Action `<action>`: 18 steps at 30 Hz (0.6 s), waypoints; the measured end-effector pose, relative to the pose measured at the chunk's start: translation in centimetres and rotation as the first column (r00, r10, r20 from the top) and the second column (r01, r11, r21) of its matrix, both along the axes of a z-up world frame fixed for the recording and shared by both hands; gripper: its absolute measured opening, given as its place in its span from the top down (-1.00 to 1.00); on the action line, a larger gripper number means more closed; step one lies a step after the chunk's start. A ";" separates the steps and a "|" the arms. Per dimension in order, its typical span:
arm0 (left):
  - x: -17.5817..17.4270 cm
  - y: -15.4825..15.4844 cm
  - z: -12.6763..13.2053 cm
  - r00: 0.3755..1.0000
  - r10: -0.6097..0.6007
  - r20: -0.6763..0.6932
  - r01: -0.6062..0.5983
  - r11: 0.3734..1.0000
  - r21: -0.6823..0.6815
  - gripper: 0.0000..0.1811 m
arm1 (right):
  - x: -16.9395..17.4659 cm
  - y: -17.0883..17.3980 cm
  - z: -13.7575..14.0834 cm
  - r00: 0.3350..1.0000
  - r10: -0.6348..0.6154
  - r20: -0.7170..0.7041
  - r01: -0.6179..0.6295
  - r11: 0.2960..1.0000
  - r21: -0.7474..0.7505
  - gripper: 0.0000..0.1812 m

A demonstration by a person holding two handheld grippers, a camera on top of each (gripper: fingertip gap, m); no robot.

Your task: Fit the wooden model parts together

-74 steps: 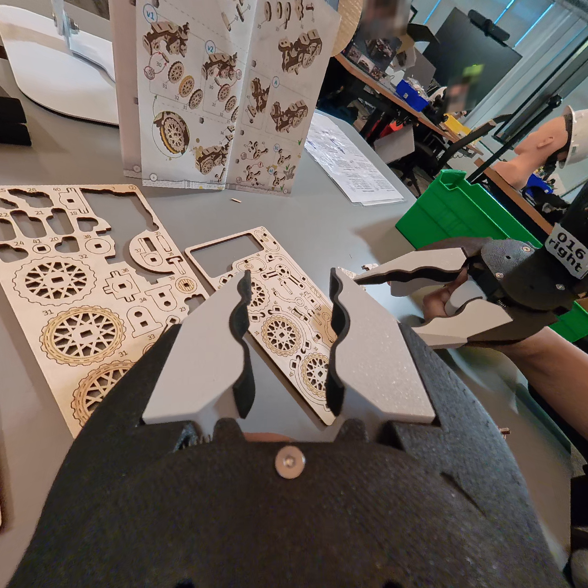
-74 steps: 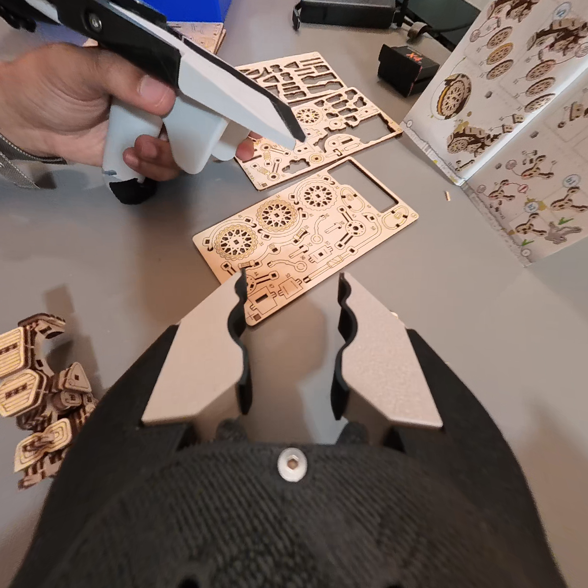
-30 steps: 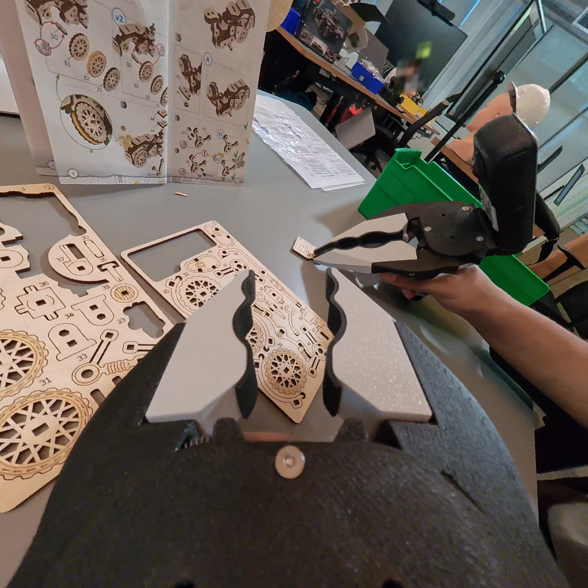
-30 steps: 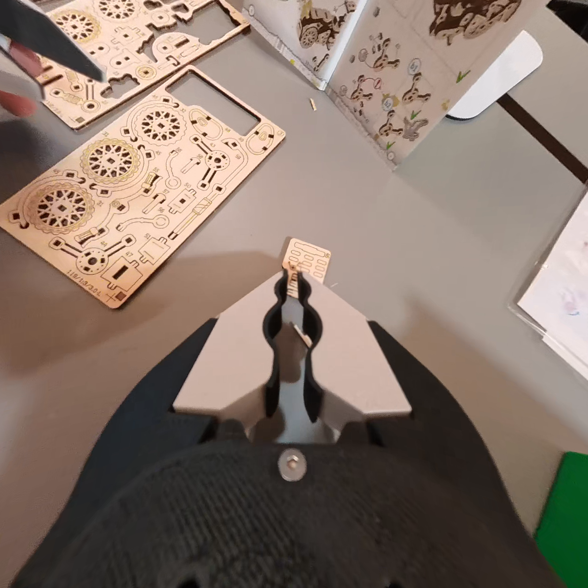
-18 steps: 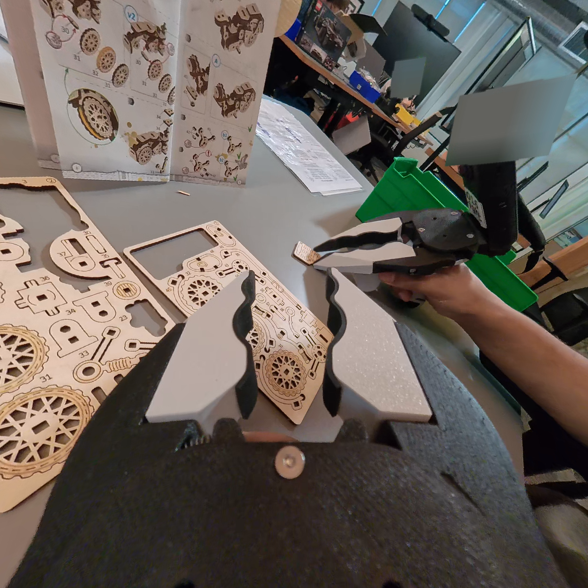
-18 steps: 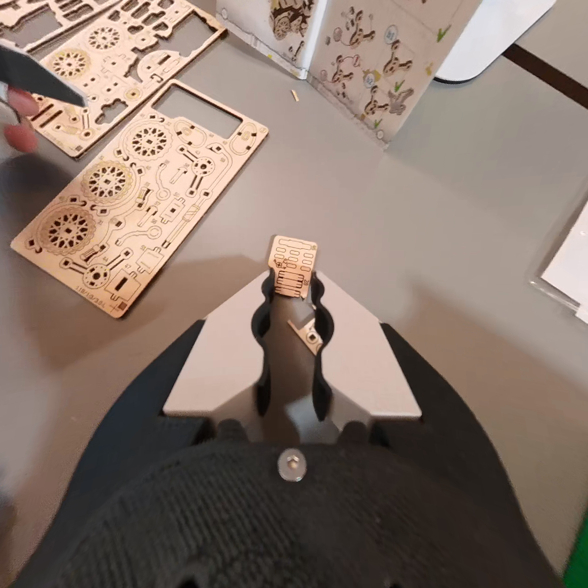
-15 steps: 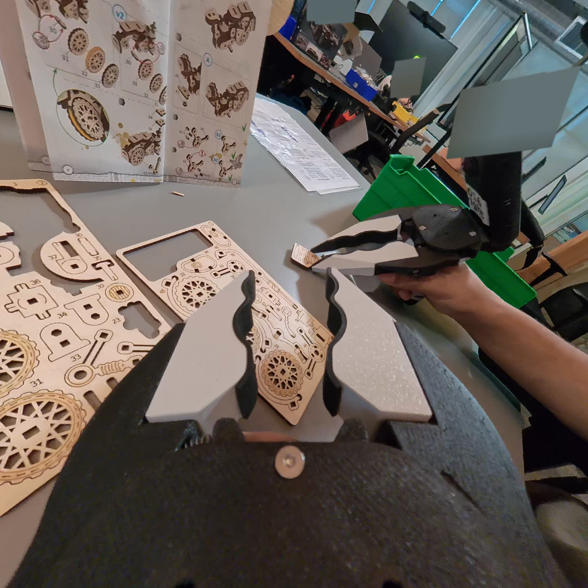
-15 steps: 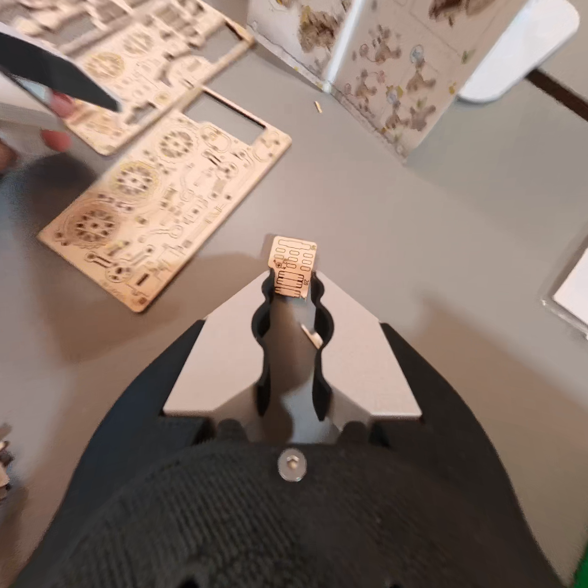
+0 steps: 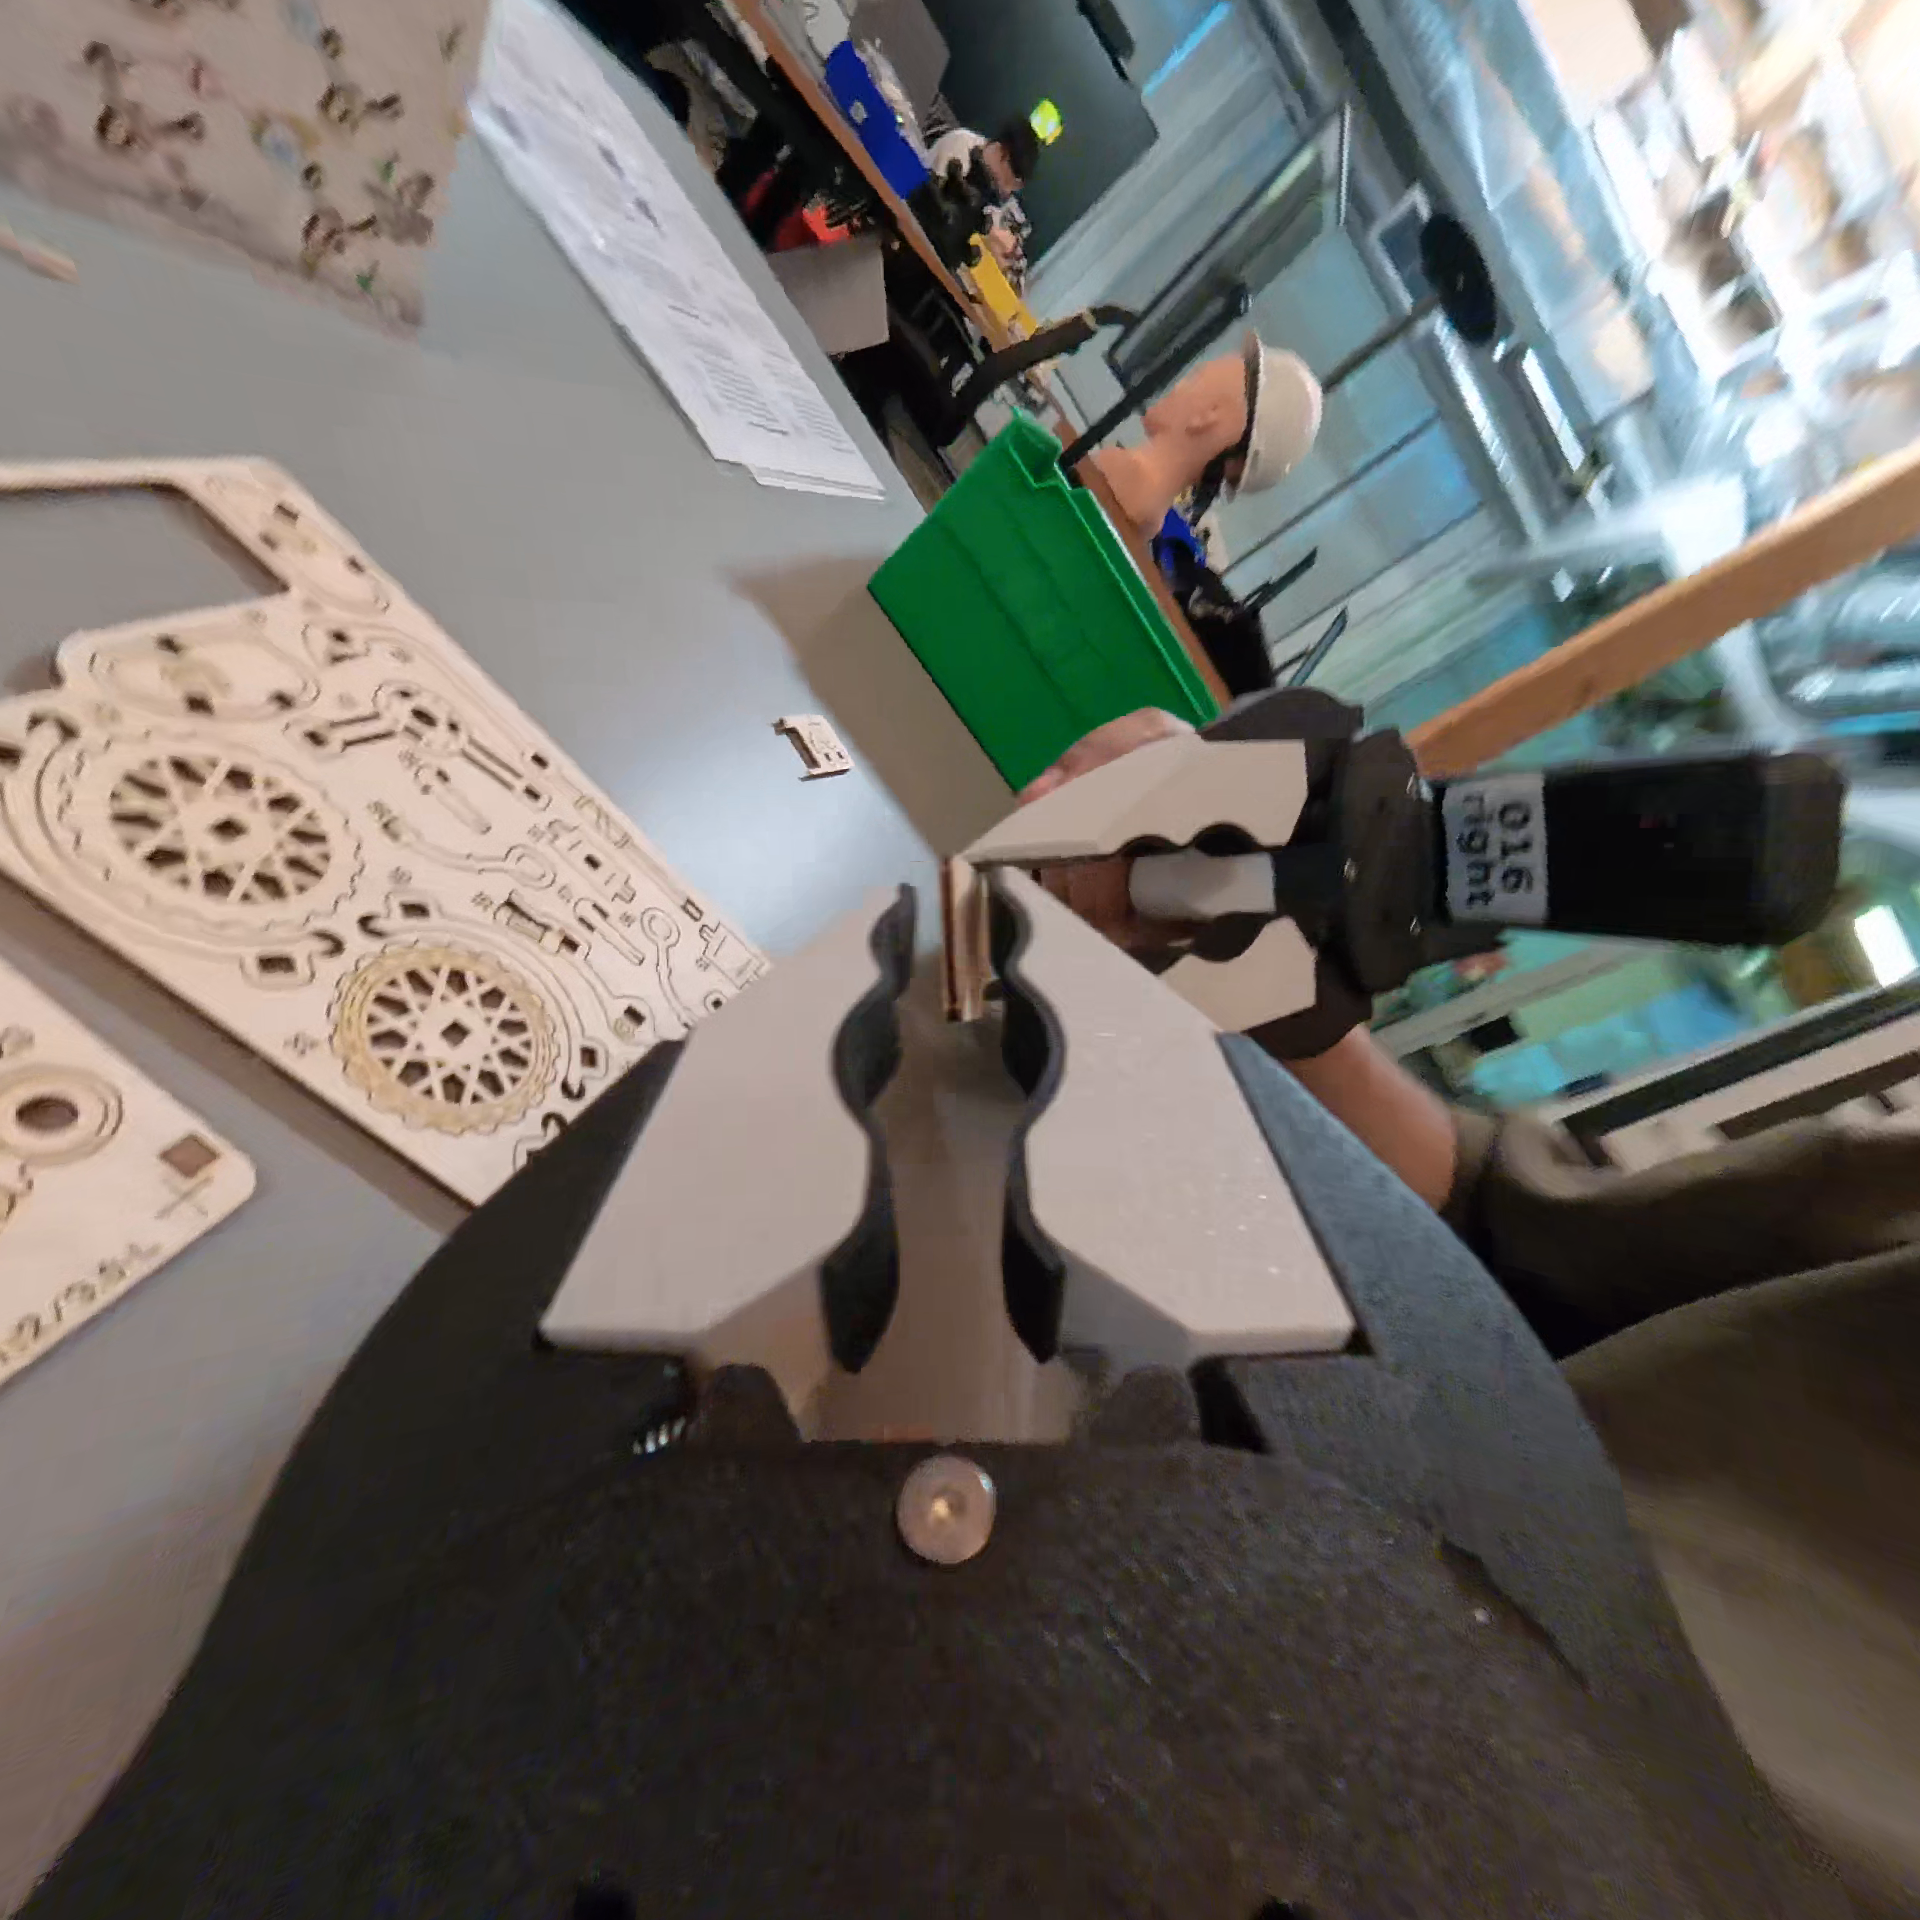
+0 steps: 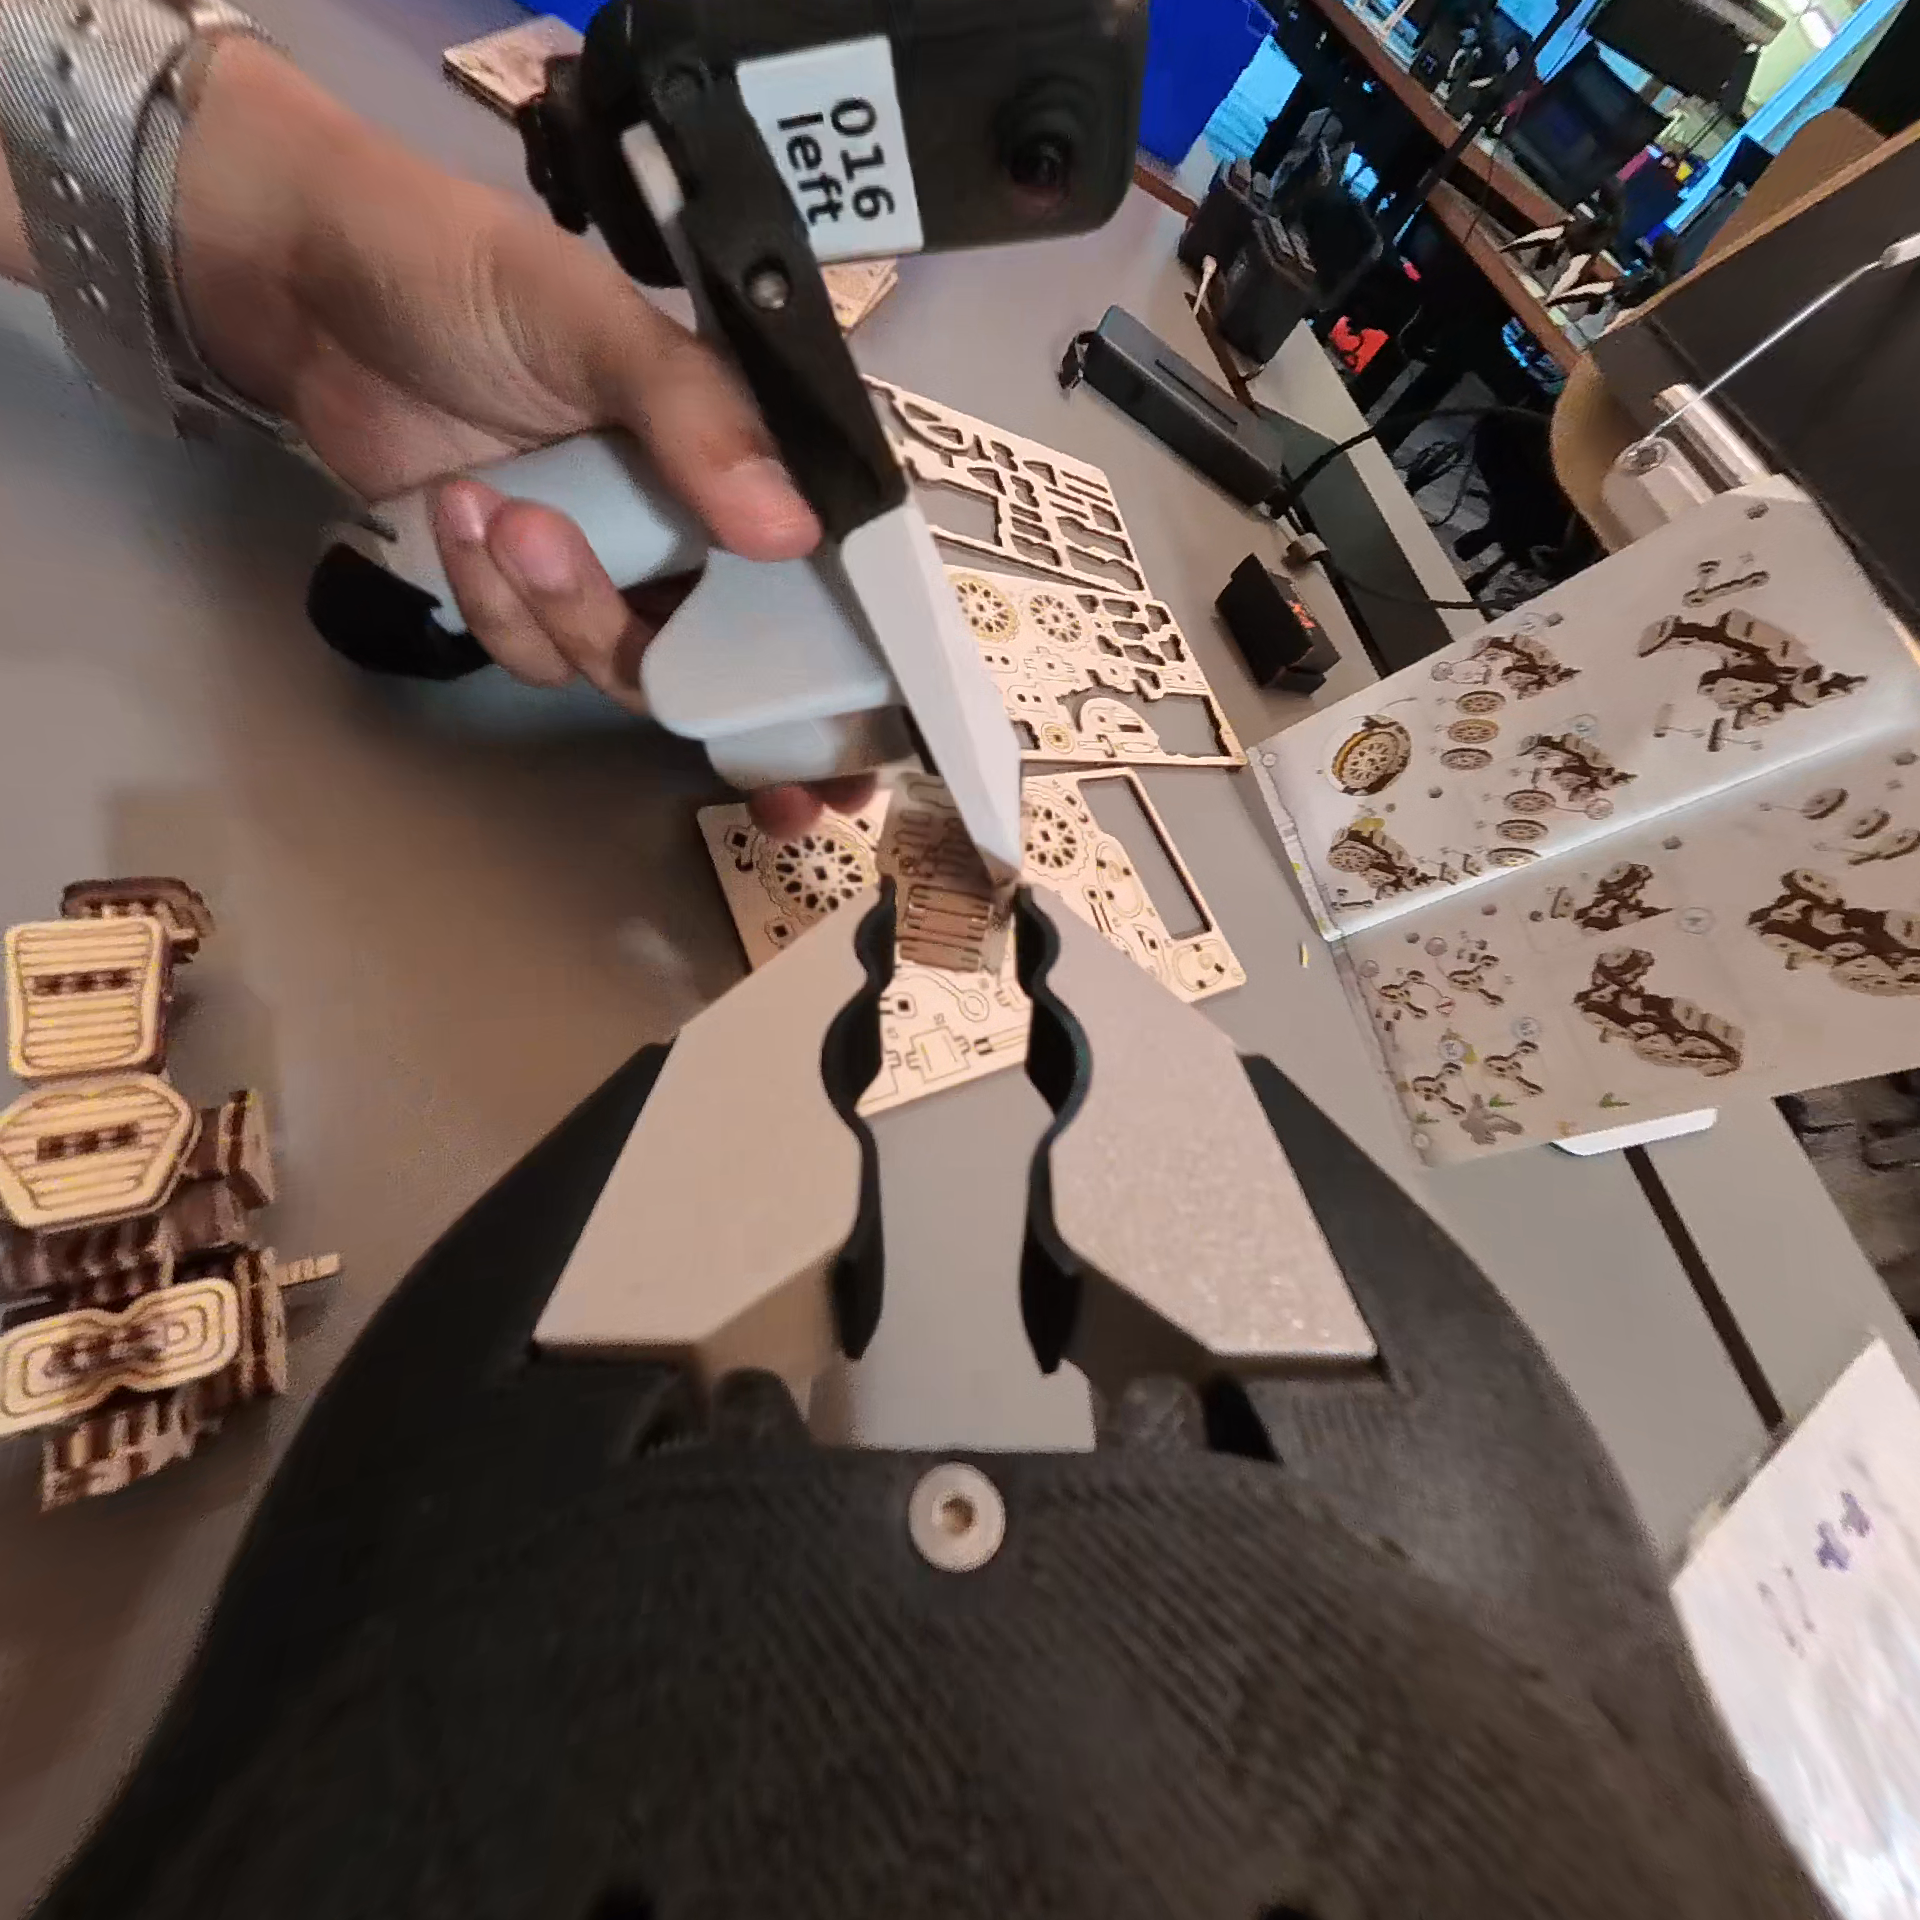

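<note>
Gripping a small wooden plate (image 10: 948,906) by its side edges, the right gripper (image 10: 951,909) holds it above the worktop (image 10: 436,914); its fingers (image 10: 1143,1122) are narrow, closed on the piece. The plate is pale, thin and flat, cut with rows of short slots. From the left wrist view it shows edge-on (image 9: 961,951) as a thin strip, standing upright between the tips of the left gripper (image 9: 948,909), whose fingers (image 9: 727,1174) are part closed; whether they touch the plate I cannot tell. The two grippers meet at right angles, tips close together.

Below lie a cut sheet (image 10: 1132,914) of wheels and links and a larger sheet (image 10: 1060,582) beyond it. A heap of assembled parts (image 10: 104,1195) sits at the left edge, well apart. The folded instructions (image 10: 1621,862) stand to the right, and a green bin (image 9: 1029,623) lies past a loose small piece (image 9: 816,745). Bare grey worktop lies between heap and sheets.
</note>
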State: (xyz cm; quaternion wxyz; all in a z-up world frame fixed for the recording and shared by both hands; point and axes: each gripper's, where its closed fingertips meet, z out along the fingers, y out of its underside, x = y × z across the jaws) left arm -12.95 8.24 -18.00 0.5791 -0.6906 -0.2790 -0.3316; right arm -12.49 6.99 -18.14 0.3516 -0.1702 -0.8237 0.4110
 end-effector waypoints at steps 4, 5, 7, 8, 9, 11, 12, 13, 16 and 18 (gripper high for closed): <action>-0.2 -0.5 0.5 0.987 -0.043 0.152 0.033 0.997 0.070 0.97 | 0.2 0.1 0.4 1.000 0.010 -0.012 -0.011 1.000 -0.007 0.78; 0.0 -0.5 0.5 0.987 -0.057 0.148 0.048 0.997 0.067 0.97 | 0.3 0.0 0.4 1.000 0.019 -0.010 -0.019 1.000 -0.013 0.78; 0.6 -0.5 0.2 0.989 -0.089 0.116 0.085 0.996 0.042 0.95 | 0.3 -0.1 0.4 1.000 0.028 -0.013 -0.028 0.999 -0.016 0.78; 0.9 -0.4 0.0 0.990 -0.100 0.096 0.098 0.995 0.026 0.94 | 0.3 -0.1 0.3 0.999 0.031 -0.012 -0.031 0.999 -0.014 0.78; 1.0 -0.4 -0.1 0.992 -0.105 0.076 0.104 0.994 0.019 0.95 | 0.3 -0.2 0.3 0.999 0.036 -0.010 -0.037 0.999 -0.015 0.78; 1.0 -0.4 0.0 0.992 -0.105 0.065 0.104 0.994 0.018 0.98 | 0.3 -0.2 0.2 0.999 0.042 -0.004 -0.042 0.999 -0.028 0.78; 0.9 -0.5 0.1 0.993 -0.103 0.064 0.102 0.994 0.024 0.99 | 0.3 -0.2 0.4 0.999 0.041 -0.003 -0.041 0.998 -0.047 0.78; 0.7 -0.5 0.3 0.993 -0.093 0.066 0.091 0.995 0.038 0.99 | 0.1 -0.1 0.6 1.000 0.030 -0.006 -0.030 0.997 -0.078 0.78; -0.7 -0.7 1.2 0.994 -0.026 0.102 0.016 0.995 0.103 0.99 | -0.9 1.1 2.9 0.997 -0.063 -0.041 0.051 0.965 -0.258 0.57; -1.7 -1.1 2.1 0.988 0.010 0.154 -0.036 0.985 0.167 0.99 | -1.5 2.8 4.3 0.992 -0.128 0.002 0.117 0.904 -0.412 0.50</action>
